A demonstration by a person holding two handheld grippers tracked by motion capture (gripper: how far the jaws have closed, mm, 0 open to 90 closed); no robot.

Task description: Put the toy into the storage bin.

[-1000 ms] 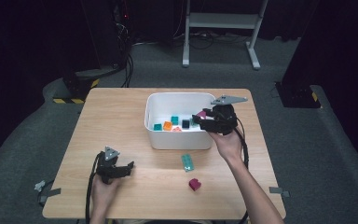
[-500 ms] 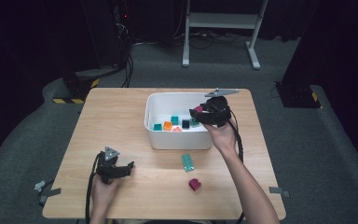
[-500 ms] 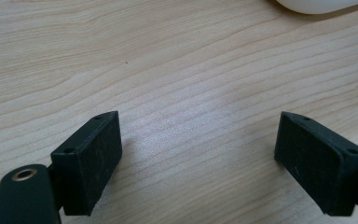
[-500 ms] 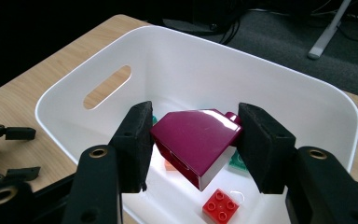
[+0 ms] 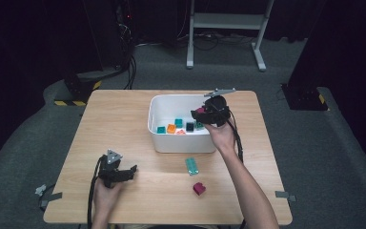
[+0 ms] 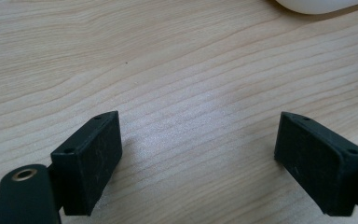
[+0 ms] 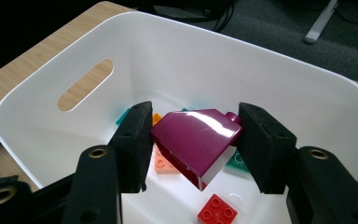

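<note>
My right gripper (image 7: 193, 140) is shut on a magenta sloped brick (image 7: 193, 140) and holds it over the inside of the white bin (image 7: 270, 70). In the high view that gripper (image 5: 201, 114) hangs above the bin's (image 5: 162, 102) right half. Several loose bricks lie on the bin floor, among them a red one (image 7: 216, 213), a salmon one (image 7: 164, 164) and teal ones (image 7: 237, 162). My left gripper (image 5: 129, 171) rests low over the bare wood near the table's front left, its jaws (image 6: 198, 154) wide open with nothing between them.
A teal flat brick (image 5: 191, 166) and a second magenta brick (image 5: 199, 188) lie on the wooden table (image 5: 124, 124) in front of the bin. A white metal frame (image 5: 228, 21) and cables stand on the floor beyond the table.
My right gripper has carried the magenta brick leftward from the bin's right rim to over its inside. The left gripper has stayed where it was.
</note>
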